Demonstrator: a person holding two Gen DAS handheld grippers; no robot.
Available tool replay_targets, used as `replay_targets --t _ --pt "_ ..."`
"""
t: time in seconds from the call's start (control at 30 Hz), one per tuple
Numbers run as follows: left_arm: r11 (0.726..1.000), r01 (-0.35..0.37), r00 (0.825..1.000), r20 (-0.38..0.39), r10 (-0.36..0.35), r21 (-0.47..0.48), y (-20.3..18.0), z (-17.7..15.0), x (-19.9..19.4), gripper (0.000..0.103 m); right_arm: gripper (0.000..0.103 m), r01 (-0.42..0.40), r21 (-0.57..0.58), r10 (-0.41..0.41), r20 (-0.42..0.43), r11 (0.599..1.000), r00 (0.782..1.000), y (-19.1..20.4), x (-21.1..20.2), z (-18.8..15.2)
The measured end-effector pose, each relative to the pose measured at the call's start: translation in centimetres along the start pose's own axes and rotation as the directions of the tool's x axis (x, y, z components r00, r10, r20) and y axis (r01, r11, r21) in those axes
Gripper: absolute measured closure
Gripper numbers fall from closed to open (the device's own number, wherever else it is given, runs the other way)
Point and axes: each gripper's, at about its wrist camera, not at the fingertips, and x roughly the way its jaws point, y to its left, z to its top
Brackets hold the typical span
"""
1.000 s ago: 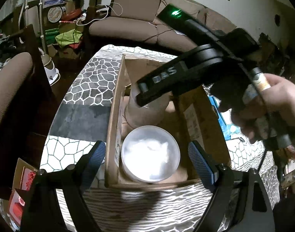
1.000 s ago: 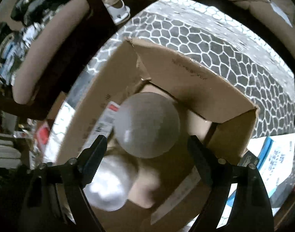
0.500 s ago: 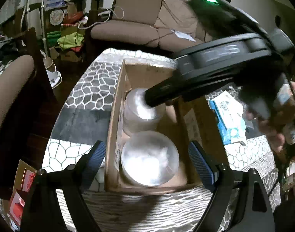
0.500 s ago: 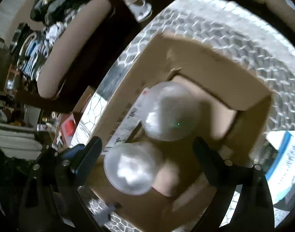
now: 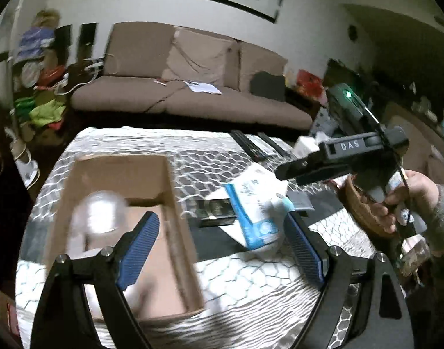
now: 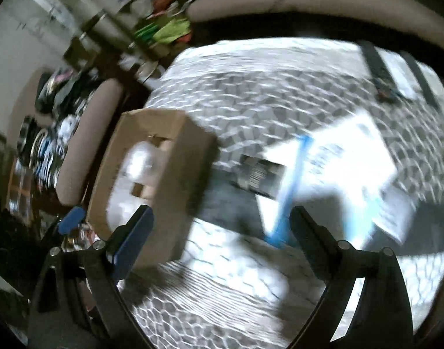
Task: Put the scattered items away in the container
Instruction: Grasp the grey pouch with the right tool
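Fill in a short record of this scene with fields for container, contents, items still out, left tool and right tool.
container: cardboard box on the patterned table
contents: clear round tubs; count blurred
items still out: white-and-blue pack, dark packet, remotes
left tool: open, empty
right tool: open, empty, over the table between box and pack

Left gripper (image 5: 220, 250) and right gripper (image 6: 222, 238) both gape wide, holding nothing.
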Motion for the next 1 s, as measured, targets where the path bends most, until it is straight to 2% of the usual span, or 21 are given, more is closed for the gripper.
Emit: replay_targets --t 0.23,0.37,0.4,0.47,0.5,0.6,0.67,0.8,0.83,0.87,0.9,0.97,1.0 --pt "0.996 0.01 0.996 -0.091 -0.002 0.089 -6.2 -0.7 6.1 0.014 0.008 0.024 0.143 -0.03 0.041 0.989 0.999 -9.4 -2.3 -4.1" --pt "0.986 -0.037 0.984 -0.165 0.064 0.165 -8.1 -2.5 9.4 0.014 0.009 -0.018 0.23 -0.007 0.103 0.973 0.995 -14.5 -3.4 -5.6" --pt "0.982 -0.055 0.982 -0.166 0.086 0.183 -8.2 -2.6 10.0 0.014 0.012 -0.024 0.243 -0.005 0.117 0.97 0.993 -15.6 -3.5 -5.9" --pt "0.967 -0.117 0.979 -0.139 0.151 0.228 -8.3 -2.6 11.6 0.015 0.036 -0.028 0.265 -0.007 0.131 0.964 0.991 -17.7 -3.4 -6.1" --pt "0.96 -0.145 0.975 -0.131 0.179 0.239 -8.1 -2.4 12.2 0.014 0.037 -0.024 0.281 -0.014 0.134 0.959 0.991 -18.7 -3.1 -6.1" --pt "0.96 -0.209 0.959 -0.154 0.239 0.188 -6.3 -1.9 14.8 0.014 0.035 -0.026 0.336 -0.022 0.139 0.942 0.99 -21.3 -2.2 -6.1" --pt "0.972 -0.206 0.958 -0.182 0.223 0.11 -4.8 -1.7 16.2 0.014 0.035 -0.075 0.374 0.019 0.153 0.924 0.988 -23.0 -1.2 -5.9" --pt "0.97 -0.229 0.949 -0.203 0.24 0.077 -3.6 -2.0 17.8 0.014 0.037 -0.13 0.4 0.064 0.173 0.907 0.983 -25.1 1.0 -5.4" --pt "0.971 -0.23 0.95 -0.204 0.238 0.064 -3.5 -2.2 17.9 0.014 0.043 -0.147 0.403 0.081 0.176 0.903 0.981 -25.5 1.6 -5.3" --pt "0.975 -0.215 0.956 -0.196 0.22 0.045 -3.6 -2.3 17.6 0.014 0.053 -0.17 0.408 0.102 0.183 0.897 0.978 -25.8 2.1 -5.2" --pt "0.984 -0.176 0.967 -0.183 0.176 0.017 -3.8 -2.4 16.9 0.014 0.058 -0.2 0.414 0.13 0.19 0.888 0.973 -26.1 2.7 -5.2" --pt "0.994 -0.11 0.978 -0.178 0.11 0.009 -5.1 -2.4 16.2 0.014 0.076 -0.245 0.422 0.175 0.197 0.873 0.965 -26.5 3.8 -5.1" --pt "0.997 -0.07 0.981 -0.178 0.073 0.023 -6.1 -2.6 15.8 0.014 0.08 -0.26 0.425 0.19 0.202 0.867 0.961 -26.5 4.1 -5.0"
